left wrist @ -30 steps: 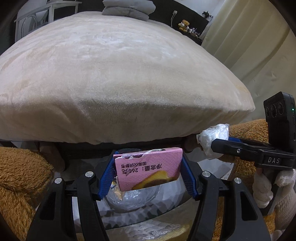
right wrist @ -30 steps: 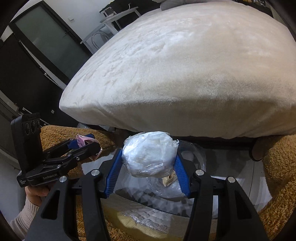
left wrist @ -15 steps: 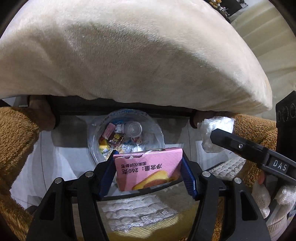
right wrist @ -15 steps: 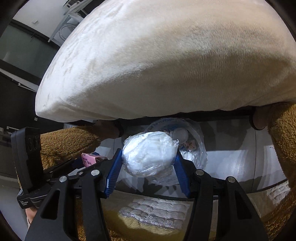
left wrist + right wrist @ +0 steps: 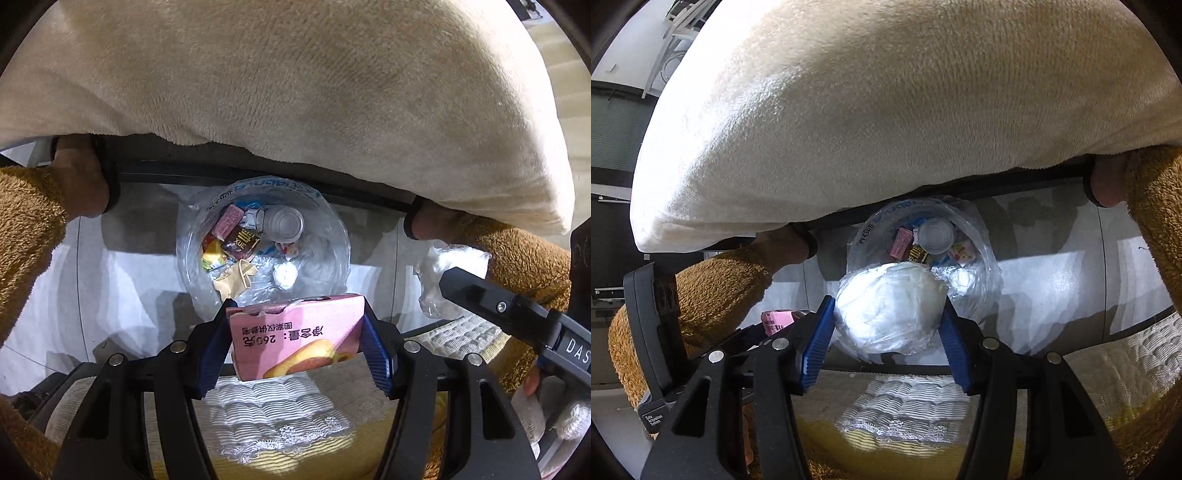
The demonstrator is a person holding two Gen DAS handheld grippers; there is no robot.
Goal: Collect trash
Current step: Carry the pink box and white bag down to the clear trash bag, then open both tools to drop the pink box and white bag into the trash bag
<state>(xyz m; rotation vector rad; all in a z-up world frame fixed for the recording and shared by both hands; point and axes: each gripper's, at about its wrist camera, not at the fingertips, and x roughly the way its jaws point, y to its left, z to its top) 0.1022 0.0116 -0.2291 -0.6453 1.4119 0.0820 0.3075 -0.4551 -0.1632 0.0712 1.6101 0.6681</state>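
The left tool (image 5: 295, 343) holds a pink box (image 5: 295, 341), the right tool (image 5: 886, 321) a plastic wad (image 5: 888, 308), both above the bin (image 5: 332, 229) on the floor. The box, released off-centre, may hit the rim and fall outside.

- Both views are strongly bent by the fisheye lens, and the corners are cut off in black.
- The cream blanket (image 5: 886, 110) is lit brightly from above.
- Hard shadows are thrown on the pale floor (image 5: 122, 280).
- Glare is seen on the white plastic bundle (image 5: 886, 306).
- The middle is kept sharp; the edges are slightly soft.
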